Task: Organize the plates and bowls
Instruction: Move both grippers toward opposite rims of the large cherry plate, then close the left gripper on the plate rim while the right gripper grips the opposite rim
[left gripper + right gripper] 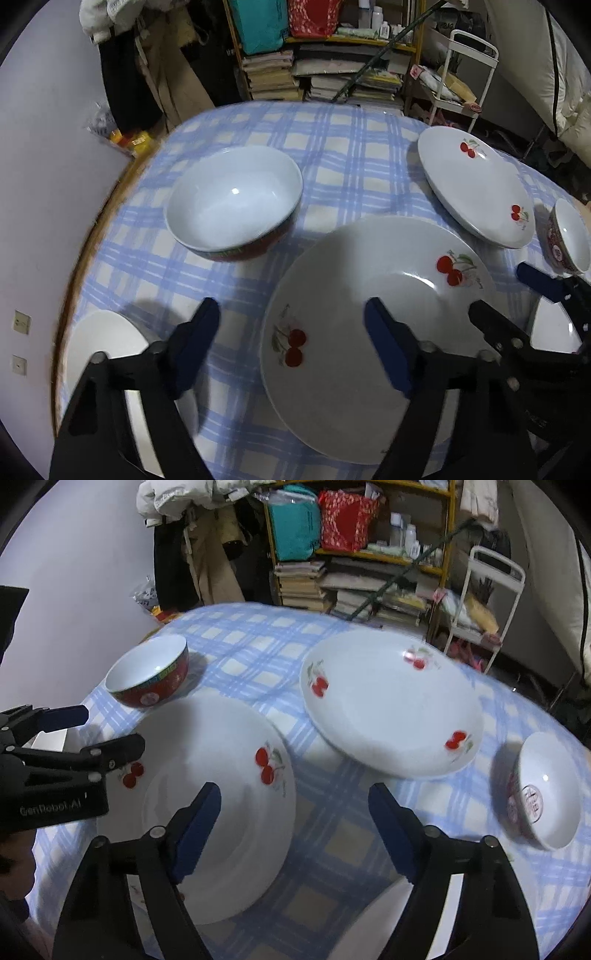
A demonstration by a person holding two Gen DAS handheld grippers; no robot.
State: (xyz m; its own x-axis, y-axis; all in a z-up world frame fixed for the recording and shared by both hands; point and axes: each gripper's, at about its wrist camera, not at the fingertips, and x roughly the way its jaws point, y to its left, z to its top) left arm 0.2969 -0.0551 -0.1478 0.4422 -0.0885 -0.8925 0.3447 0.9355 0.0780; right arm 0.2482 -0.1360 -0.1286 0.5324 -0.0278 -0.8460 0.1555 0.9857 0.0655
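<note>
**A:** How do the jaws stand?

**B:** Both pairs stand apart with nothing gripped. The left gripper [291, 347] hangs tilted down over the table. Its left blue pad is above bare checked cloth, and its right pad is above the near cherry plate [369, 332]. That plate's left rim lies between the two pads, well below them, with no contact.

**A:** And the right gripper?

**B:** The right gripper [295, 827] is also parted and empty. Its left pad hovers over the right side of the same near cherry plate [221, 794]. Its right pad hovers over cloth. The plate's right rim and a strip of tablecloth lie between the pads.

**A:** Where do the other dishes sit?

**B:** The table [332, 147] is round, covered in a blue and white checked cloth. A large bowl [234, 201], white inside and red outside, sits toward the far left edge. A second cherry plate [391, 705] sits toward the far right edge, just beyond the near plate. A small bowl [546, 790] with red patterned sides rests near the right edge, tipped on its side. A plain white dish [107, 343] lies at the near left edge, partly hidden behind the left gripper's finger. In the left wrist view, another white dish [554, 328] shows behind the right gripper.

**A:** Are the grippers near each other?

**B:** Yes, side by side over the near plate, each visible in the other's view.
</note>
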